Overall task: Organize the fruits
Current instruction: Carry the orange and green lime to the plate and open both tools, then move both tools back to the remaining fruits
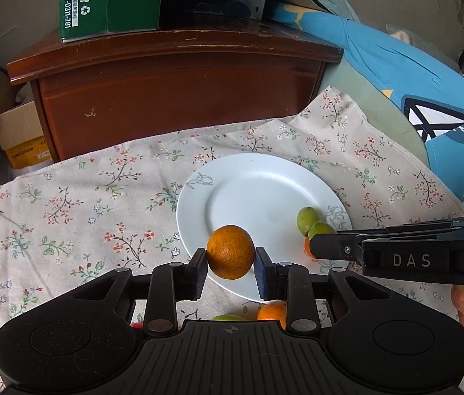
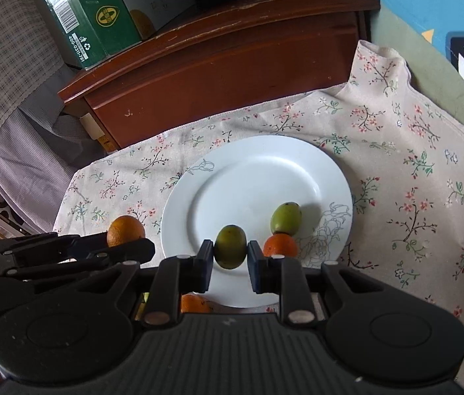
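In the left wrist view my left gripper (image 1: pixel 231 254) is shut on a round orange (image 1: pixel 230 242), held just above the near rim of a white plate (image 1: pixel 232 177). My right gripper (image 2: pixel 230 247) is shut on a green fruit (image 2: pixel 230 238) over the plate's (image 2: pixel 248 151) near part. On the plate lie a second green fruit (image 2: pixel 286 219) and a small orange (image 2: pixel 279 245), touching each other. The right gripper (image 1: pixel 317 245) comes in from the right in the left wrist view. The left gripper (image 2: pixel 133 242) with its orange (image 2: pixel 125 227) shows left of the plate in the right wrist view.
A floral cloth (image 1: pixel 84 204) covers the table. More fruit lies near its front edge: an orange (image 1: pixel 273 314) and a green one (image 1: pixel 228 317), half hidden. Behind stand a wooden cabinet (image 1: pixel 172 92) with a green carton (image 1: pixel 107 0), and a blue cushion (image 1: pixel 413 75) at the right.
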`<state>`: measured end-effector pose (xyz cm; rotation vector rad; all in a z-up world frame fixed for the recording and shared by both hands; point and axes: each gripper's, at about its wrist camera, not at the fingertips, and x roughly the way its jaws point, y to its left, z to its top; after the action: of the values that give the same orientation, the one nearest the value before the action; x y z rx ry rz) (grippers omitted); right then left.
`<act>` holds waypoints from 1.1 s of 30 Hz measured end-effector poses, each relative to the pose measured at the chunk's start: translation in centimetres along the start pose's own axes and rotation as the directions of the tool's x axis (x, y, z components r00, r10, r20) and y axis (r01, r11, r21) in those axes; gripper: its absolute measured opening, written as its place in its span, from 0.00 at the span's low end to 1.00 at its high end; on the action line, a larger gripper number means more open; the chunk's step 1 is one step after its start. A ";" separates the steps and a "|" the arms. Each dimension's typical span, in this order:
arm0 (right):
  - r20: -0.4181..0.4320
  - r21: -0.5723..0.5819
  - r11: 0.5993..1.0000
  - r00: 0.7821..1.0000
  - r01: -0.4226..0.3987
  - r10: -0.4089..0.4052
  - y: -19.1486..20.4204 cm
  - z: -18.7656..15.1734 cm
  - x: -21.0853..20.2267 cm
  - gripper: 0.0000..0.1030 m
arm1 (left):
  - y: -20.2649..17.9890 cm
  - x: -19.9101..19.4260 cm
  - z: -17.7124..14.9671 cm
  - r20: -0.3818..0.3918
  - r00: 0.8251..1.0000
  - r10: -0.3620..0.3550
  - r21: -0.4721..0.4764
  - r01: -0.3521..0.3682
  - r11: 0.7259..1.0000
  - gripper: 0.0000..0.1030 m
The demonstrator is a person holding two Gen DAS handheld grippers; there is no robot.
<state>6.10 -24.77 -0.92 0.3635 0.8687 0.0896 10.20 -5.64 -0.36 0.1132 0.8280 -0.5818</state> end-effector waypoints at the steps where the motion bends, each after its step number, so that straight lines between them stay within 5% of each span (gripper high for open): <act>1: -0.002 0.002 1.000 1.000 0.000 0.000 0.0 0.0 0.1 0.22 | 0.0 0.4 0.0 -0.006 1.000 -0.001 -0.001 0.001 1.000 0.27; 14: -0.002 0.080 0.997 1.000 0.018 -0.018 -1.2 0.2 1.9 0.25 | -0.3 2.9 0.8 -0.031 0.999 -0.015 -0.017 0.015 1.000 0.30; 16: 0.009 0.088 0.996 1.000 0.021 -0.022 -1.3 0.3 1.8 0.26 | -0.2 2.8 1.0 -0.029 1.000 -0.009 -0.032 0.008 0.999 0.33; 20: 0.035 0.089 0.996 0.999 0.030 -0.033 -1.3 0.6 1.2 0.26 | 0.3 2.1 1.4 0.004 1.000 0.021 -0.063 -0.021 0.998 0.56; 27: 0.026 0.051 0.999 1.000 0.007 -0.009 -0.6 0.5 0.8 0.33 | 0.9 0.5 1.9 0.024 0.998 0.054 -0.090 -0.052 0.995 0.69; 33: -0.004 0.008 1.000 1.000 -0.011 0.011 0.1 -0.1 0.9 0.34 | 1.6 -0.1 1.1 -0.003 0.997 0.074 -0.088 -0.074 0.993 0.70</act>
<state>6.58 -24.44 -1.58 0.3759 0.8710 0.0966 11.75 -4.65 0.27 0.0636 0.8446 -0.4749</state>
